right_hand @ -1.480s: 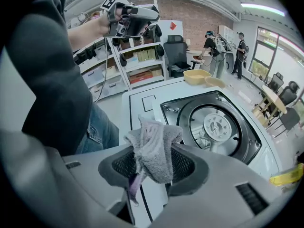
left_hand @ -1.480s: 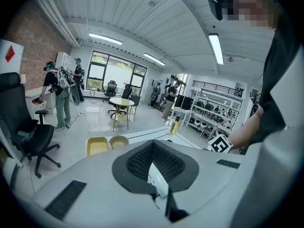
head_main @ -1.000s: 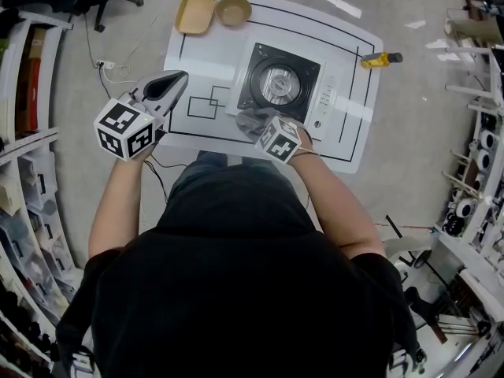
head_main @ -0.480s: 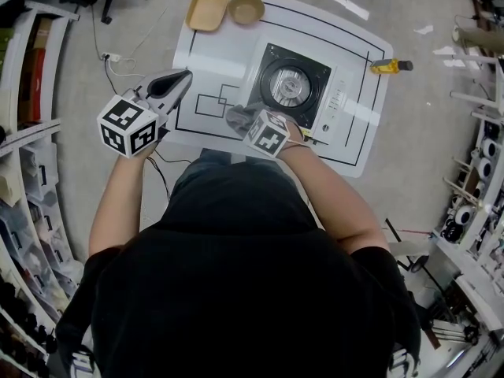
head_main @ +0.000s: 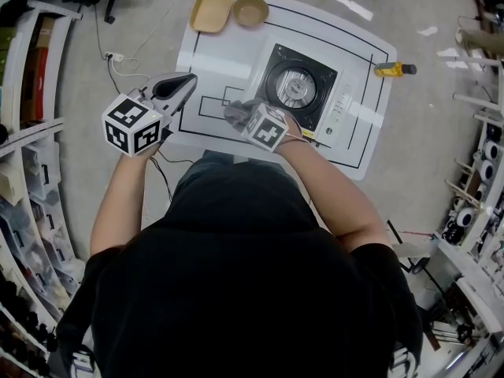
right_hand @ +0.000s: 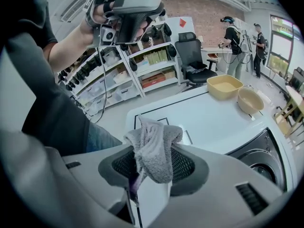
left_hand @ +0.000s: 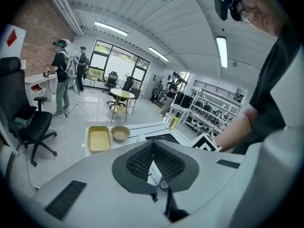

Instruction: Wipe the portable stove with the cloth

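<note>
The portable stove (head_main: pixel 303 89), black-topped with a round burner, sits on a white mat (head_main: pixel 220 61) on the floor. My right gripper (head_main: pixel 242 116) is shut on a grey cloth (head_main: pixel 235 113) and holds it just left of the stove's near left corner, over the mat. In the right gripper view the cloth (right_hand: pixel 154 151) bunches between the jaws, with the stove (right_hand: pixel 266 151) off to the right. My left gripper (head_main: pixel 179 85) is raised above the mat's left edge, jaws together and holding nothing. The stove (left_hand: pixel 164 137) shows just beyond its pads.
A yellow tray (head_main: pixel 213 10) and a tan bowl (head_main: pixel 250 10) stand at the mat's far left corner. A yellow tool (head_main: pixel 394 69) lies off the mat's right side. Shelves line both sides. Cables trail on the floor at left. People stand far off.
My right gripper has carried the cloth leftward, away from the stove's near left corner and over the mat. The left gripper has barely moved.
</note>
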The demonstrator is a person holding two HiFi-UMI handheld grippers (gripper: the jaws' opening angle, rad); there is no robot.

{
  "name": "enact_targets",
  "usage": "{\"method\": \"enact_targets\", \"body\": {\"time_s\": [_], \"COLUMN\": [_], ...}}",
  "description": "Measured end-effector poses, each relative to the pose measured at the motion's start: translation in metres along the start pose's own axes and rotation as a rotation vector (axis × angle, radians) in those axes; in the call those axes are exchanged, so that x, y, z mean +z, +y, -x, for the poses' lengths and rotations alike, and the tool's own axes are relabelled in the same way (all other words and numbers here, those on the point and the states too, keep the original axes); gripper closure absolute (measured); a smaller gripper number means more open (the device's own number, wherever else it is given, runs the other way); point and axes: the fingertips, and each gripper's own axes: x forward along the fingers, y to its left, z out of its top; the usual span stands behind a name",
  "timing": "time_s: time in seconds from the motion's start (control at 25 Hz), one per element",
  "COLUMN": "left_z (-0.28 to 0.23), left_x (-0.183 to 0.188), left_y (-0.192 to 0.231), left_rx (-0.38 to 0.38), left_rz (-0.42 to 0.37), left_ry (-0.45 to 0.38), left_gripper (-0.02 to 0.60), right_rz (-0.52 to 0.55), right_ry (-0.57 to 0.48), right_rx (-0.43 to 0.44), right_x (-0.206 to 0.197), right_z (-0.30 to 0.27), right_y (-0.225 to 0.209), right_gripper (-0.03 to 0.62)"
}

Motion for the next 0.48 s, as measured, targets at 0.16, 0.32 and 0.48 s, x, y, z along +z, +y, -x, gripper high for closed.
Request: {"method": "enact_targets", "body": {"time_s": [0.16, 0.32, 0.48], "left_z": [-0.005, -0.009, -0.014], "left_x": [0.0, 0.001, 0.003], "left_y": [-0.001, 0.002, 0.008], "left_rx": [-0.016, -0.025, -0.028], "left_rz": [0.002, 0.004, 0.008], "left_ry": [0.012, 0.018, 0.023], "left_gripper": [0.558, 0.558, 0.558], "right_rz": [-0.099, -0.165, -0.161], "right_ry": [-0.068, -0.101, -0.114], "right_rx": [0.035, 0.038, 0.01], "right_x": [0.012, 0.021, 0.026], "right_z": [0.003, 0.005, 0.008], "right_y": [-0.009, -0.022, -0.041], "right_gripper": [0.396, 0.396, 0.396]}}
